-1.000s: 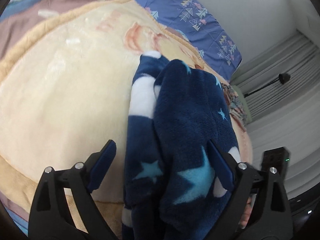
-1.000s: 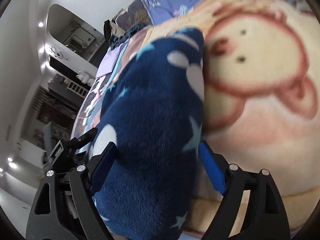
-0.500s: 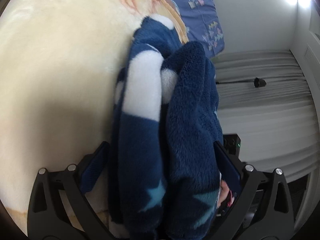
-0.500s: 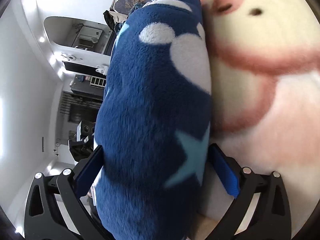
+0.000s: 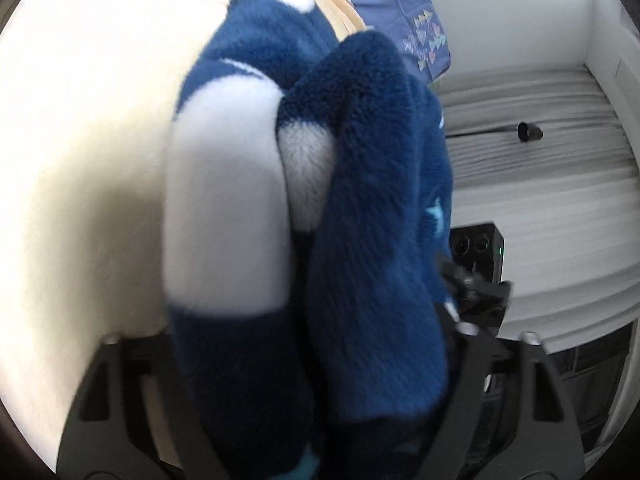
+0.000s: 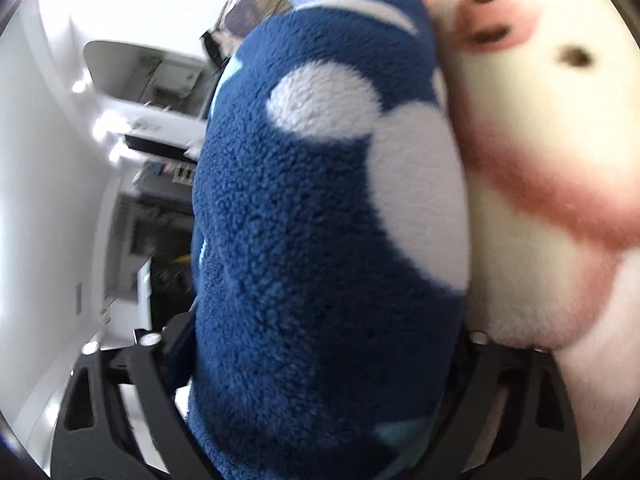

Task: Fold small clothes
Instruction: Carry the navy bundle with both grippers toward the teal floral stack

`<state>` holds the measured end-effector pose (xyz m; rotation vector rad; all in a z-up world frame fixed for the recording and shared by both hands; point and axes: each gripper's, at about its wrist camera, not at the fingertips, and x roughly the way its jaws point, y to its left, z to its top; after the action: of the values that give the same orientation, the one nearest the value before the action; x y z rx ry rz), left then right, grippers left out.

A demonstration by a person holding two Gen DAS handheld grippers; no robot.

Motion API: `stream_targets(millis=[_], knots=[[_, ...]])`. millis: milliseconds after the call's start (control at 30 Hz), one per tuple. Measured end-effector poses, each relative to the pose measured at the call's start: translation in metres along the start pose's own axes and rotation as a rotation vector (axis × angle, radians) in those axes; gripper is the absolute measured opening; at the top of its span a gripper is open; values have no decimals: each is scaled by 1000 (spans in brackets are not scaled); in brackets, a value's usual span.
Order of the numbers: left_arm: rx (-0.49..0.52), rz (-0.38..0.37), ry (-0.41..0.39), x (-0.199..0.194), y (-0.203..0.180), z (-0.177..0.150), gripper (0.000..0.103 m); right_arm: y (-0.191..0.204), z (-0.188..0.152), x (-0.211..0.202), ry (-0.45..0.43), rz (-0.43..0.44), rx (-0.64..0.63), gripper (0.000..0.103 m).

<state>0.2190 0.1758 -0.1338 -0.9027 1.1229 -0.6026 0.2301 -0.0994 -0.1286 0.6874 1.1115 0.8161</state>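
A navy fleece garment (image 5: 360, 240) with white patches and light blue stars lies bunched in thick folds on a cream blanket (image 5: 88, 160). It fills the space between the fingers of my left gripper (image 5: 312, 344), which stand wide apart around it; the fingertips are hidden by fleece. The same garment (image 6: 304, 240) fills the space between the fingers of my right gripper (image 6: 320, 344), also wide apart around it. The right gripper's body (image 5: 478, 280) shows past the garment in the left wrist view.
The cream blanket (image 6: 540, 160) has a pink bear face printed on it. A blue patterned pillow (image 5: 404, 16) lies at the head of the bed. Grey curtains (image 5: 540, 180) hang beyond it. Shelves and furniture (image 6: 160, 160) stand beyond the bed's other side.
Both grippers have pushed further onto the garment, which now fills both views and hides the fingertips. The jaws have stayed wide apart.
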Motion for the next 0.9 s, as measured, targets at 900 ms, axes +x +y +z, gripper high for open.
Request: stream_targets(millis=[900], knots=[[193, 16, -16, -2, -125, -45, 67, 27, -37, -140, -205, 32, -90, 67]])
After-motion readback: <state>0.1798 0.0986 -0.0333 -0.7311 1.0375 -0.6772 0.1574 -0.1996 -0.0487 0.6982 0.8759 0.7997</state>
